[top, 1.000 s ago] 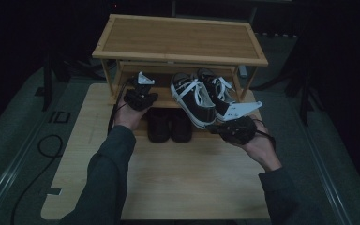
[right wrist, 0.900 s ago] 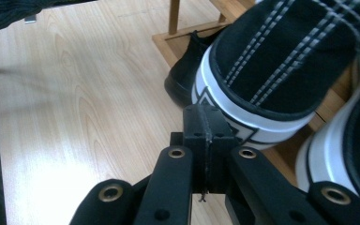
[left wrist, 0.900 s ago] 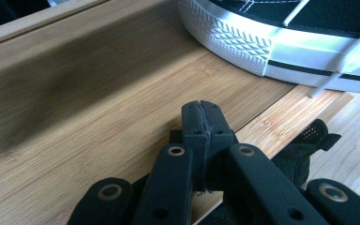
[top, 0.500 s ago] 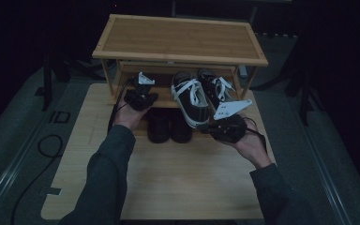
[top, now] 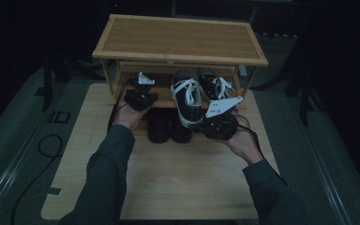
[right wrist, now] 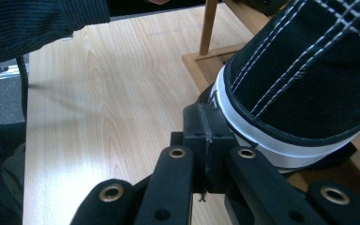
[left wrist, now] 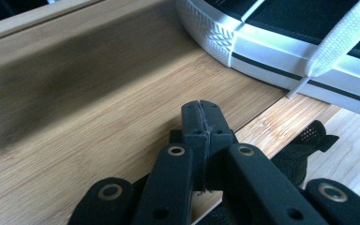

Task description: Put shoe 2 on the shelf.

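A pair of black sneakers with white soles and laces stands on the lower shelf (top: 161, 91) of a wooden shoe rack (top: 178, 40): a left sneaker (top: 187, 96) and a right sneaker (top: 213, 84). My left gripper (top: 142, 89) is shut and empty. Its tips (left wrist: 200, 110) hover over the lower shelf board (left wrist: 98, 108), left of the left sneaker's white sole (left wrist: 262, 56). My right gripper (top: 200, 123) is shut and points left. Its tips (right wrist: 205, 117) rest against the white sole rim at the heel of the left sneaker (right wrist: 309, 79).
A pair of dark shoes (top: 161, 125) sits on the table beneath the lower shelf, between my hands. The light wooden table (top: 187, 183) spreads out in front of the rack. A black cable (top: 42, 150) lies on the floor at the left.
My right gripper has moved left, up to the heel of the left sneaker. The sneakers appear to sit slightly deeper on the shelf. The left gripper has stayed put.
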The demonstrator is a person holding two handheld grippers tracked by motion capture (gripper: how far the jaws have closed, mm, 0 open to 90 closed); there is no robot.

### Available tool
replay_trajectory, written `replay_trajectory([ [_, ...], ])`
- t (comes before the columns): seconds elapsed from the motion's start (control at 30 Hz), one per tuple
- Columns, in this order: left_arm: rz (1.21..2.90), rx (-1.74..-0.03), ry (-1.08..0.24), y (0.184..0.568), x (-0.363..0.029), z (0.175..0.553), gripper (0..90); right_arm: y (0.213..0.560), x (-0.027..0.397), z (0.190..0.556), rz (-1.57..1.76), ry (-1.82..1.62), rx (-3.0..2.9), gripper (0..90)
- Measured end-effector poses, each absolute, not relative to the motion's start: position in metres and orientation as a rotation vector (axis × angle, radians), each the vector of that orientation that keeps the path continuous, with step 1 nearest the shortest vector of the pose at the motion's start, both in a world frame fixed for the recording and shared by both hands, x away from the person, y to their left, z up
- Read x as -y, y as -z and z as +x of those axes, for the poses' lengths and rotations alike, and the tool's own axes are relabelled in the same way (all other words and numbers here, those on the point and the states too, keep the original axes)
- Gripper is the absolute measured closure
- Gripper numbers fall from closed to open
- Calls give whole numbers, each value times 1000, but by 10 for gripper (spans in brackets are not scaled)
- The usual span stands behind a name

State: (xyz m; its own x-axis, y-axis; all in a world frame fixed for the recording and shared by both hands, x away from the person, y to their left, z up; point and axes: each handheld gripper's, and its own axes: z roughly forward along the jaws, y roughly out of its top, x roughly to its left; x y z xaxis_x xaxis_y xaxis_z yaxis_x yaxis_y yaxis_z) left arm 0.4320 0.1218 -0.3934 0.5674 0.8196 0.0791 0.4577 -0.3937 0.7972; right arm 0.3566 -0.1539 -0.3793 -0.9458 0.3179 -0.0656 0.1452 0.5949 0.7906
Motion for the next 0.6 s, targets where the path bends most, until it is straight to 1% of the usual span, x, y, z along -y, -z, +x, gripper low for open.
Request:
replay_trajectory([
  [0.2,2096,-1014,-622,389,-116,434,900,384,151,357,388,-1261,-2631,900],
  [0.6,2075,-1006,-611,391,-118,434,900,380,156,356,393,-1279,-2589,900],
])
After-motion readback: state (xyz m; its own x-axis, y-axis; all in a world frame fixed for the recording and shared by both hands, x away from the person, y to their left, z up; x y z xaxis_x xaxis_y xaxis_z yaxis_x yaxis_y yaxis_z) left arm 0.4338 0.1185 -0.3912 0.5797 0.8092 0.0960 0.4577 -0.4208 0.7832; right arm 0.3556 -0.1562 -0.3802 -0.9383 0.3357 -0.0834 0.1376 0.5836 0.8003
